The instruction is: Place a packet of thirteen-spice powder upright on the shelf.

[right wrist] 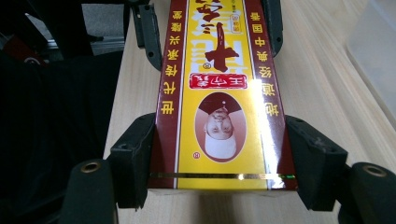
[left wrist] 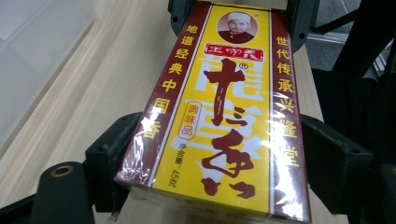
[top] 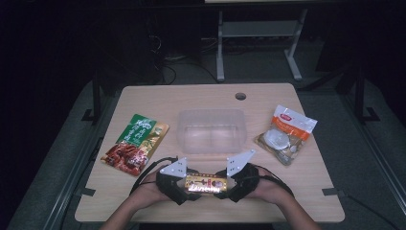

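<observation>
The seasoning box (top: 206,184) is held level between the two tools just above the near edge of the worktop (top: 201,98), on the person's side of the clear plastic tub (top: 211,130) that stands at the worktop's middle. The left tool (top: 187,184) has one end of the box between its jaws, and in the left gripper view the pads sit against the dark red side bands (left wrist: 140,149); these jaws have drawn in a little, so I judge that they are only now taking hold. The right tool (top: 224,184) grips the other end, its pads pressed on both long sides in the right gripper view (right wrist: 223,107), standing fairly wide because the box is wide. The box's long axis runs across the worktop from hand to hand, parallel to the tub's near wall, with its printed yellow face up; the portrait end points toward the right tool. The step in hand looks like a two-handed carry or hand-over of the box just short of the tub. The next move, as I judge it, calls for lifting it clear of the tub's rim, keeping both ends level, and lowering it inside. A green sauce pouch (top: 135,143) lies left of the tub and a white-and-orange snack bag (top: 286,133) lies right of it, both well clear of the box.
</observation>
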The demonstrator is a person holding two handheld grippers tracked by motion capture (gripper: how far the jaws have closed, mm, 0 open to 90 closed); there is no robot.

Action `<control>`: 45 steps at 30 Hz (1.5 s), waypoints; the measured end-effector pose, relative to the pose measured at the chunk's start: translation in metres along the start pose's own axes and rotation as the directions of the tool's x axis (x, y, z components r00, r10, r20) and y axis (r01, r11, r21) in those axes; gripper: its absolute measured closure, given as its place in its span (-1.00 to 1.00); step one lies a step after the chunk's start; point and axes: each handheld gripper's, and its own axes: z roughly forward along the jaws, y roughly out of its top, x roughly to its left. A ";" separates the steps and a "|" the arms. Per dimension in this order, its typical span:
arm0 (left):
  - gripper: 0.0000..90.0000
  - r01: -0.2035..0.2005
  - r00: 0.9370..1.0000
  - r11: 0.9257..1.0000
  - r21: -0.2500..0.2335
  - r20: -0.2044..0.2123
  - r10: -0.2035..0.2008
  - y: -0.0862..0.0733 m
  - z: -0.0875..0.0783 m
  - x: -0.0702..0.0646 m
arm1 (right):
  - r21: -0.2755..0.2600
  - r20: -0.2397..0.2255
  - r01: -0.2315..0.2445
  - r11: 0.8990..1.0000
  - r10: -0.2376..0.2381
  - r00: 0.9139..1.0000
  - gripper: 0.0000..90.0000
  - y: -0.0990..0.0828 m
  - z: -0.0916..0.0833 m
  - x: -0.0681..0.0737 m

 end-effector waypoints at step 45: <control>-0.30 0.058 0.997 0.998 0.002 -0.044 -0.058 -0.014 -0.032 0.013 | 0.004 0.246 -0.295 0.956 0.285 0.927 -0.48 -0.035 -0.031 0.010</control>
